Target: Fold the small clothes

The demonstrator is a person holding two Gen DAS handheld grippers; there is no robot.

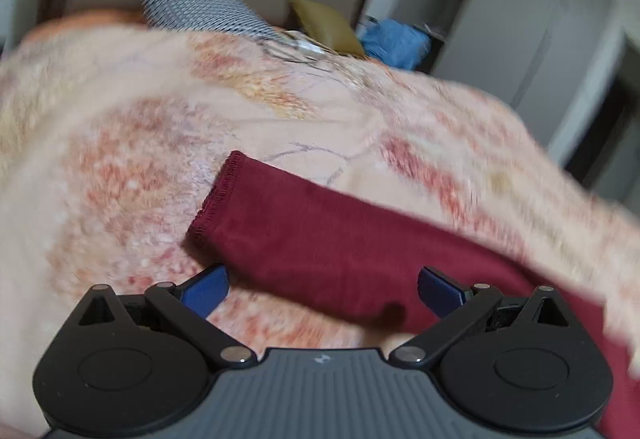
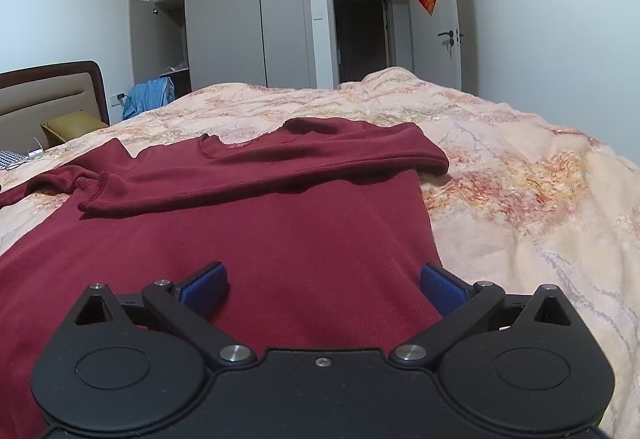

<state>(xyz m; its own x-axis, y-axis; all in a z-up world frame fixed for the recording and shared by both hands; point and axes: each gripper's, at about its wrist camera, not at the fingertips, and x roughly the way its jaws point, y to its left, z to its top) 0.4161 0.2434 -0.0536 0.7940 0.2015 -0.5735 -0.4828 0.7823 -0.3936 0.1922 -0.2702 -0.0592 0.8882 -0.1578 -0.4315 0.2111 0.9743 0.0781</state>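
Bedroom blanket [image 2: 520,167] bears one maroon shirt [image 2: 280,231]; both tools, left tool [image 1: 323,289] and right tool [image 2: 324,287], gape released.

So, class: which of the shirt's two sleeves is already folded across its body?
The sleeve running from the right shoulder across the dark red shirt; the other sleeve lies out on the bedspread.

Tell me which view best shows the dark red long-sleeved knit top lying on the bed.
The right wrist view: the dark red long-sleeved knit top appears sharp, with neckline, body and one sleeve folded across the chest. The left wrist view is motion-blurred and shows only one sleeve's cuff end on the peach floral blanket.
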